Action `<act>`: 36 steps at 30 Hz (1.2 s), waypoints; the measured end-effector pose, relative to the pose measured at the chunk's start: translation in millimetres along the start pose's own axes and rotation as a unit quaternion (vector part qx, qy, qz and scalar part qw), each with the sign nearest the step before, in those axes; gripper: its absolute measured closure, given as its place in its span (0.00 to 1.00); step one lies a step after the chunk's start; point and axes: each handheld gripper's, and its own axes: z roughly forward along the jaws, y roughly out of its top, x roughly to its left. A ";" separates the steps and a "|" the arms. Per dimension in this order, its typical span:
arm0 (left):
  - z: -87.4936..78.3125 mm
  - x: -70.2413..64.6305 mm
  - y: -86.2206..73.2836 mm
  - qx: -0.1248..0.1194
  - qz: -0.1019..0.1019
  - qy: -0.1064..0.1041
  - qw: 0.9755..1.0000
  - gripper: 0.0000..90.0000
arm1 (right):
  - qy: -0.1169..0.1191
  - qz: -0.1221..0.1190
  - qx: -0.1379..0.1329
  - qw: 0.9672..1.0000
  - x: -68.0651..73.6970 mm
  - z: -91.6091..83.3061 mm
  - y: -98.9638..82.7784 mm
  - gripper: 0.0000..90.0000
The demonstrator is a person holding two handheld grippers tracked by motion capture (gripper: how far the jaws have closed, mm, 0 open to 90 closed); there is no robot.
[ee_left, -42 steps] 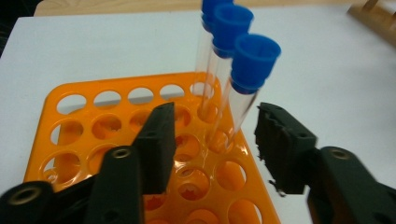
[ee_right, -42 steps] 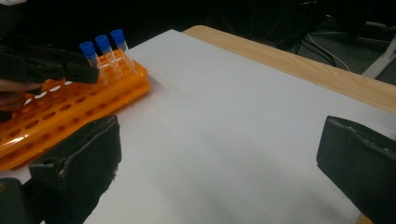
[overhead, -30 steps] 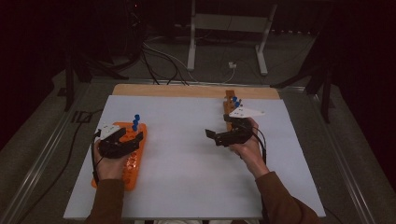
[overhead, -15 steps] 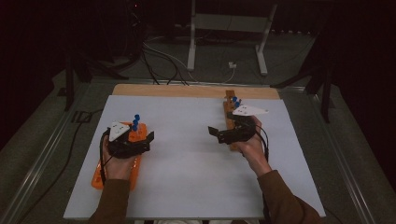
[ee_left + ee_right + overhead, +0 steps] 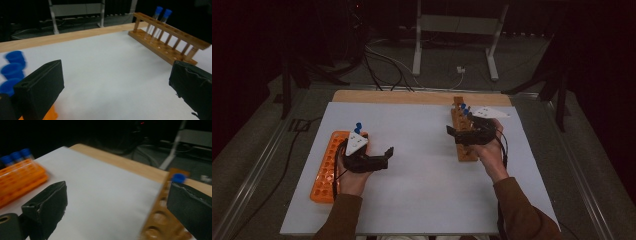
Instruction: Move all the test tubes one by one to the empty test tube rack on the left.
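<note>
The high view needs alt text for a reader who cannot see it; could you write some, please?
A person's two hands hold the left gripper and right gripper, fingers open and empty, over a white table. An orange rack with blue-capped tubes lies by the left hand; a wooden rack stands by the right.

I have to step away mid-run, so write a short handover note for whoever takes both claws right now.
Left claw: open, jaws just been opening, nothing between them, beside the orange rack.
Right claw: open and empty, at the wooden rack.
Things: three blue-capped tubes stand at the orange rack's far end; two blue-capped tubes stand at the wooden rack's far end.
Done: apparently two tubes moved across.
Left: likely the other three.
</note>
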 end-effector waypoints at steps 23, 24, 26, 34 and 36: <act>12.6 -11.4 -9.9 0.033 0.009 -0.019 0.999 0.01 | -0.073 -0.001 0.053 0.996 -50.9 36.1 -7.6 0.67; 12.5 -11.3 -10.2 0.033 0.009 -0.019 0.999 0.01 | -0.076 0.000 0.057 0.996 -52.4 38.7 -8.2 0.69; 12.2 -11.1 -10.6 0.033 0.009 -0.019 0.999 0.01 | -0.079 0.004 0.063 0.995 -54.3 43.3 -9.0 0.75; 11.8 -9.9 -11.6 0.033 0.005 -0.019 0.999 0.01 | -0.081 0.006 0.081 0.993 -55.6 58.5 -11.7 0.83; 12.2 -9.8 -12.0 0.034 0.004 -0.020 0.999 0.01 | -0.085 0.016 0.081 0.993 -57.9 60.5 -13.8 0.84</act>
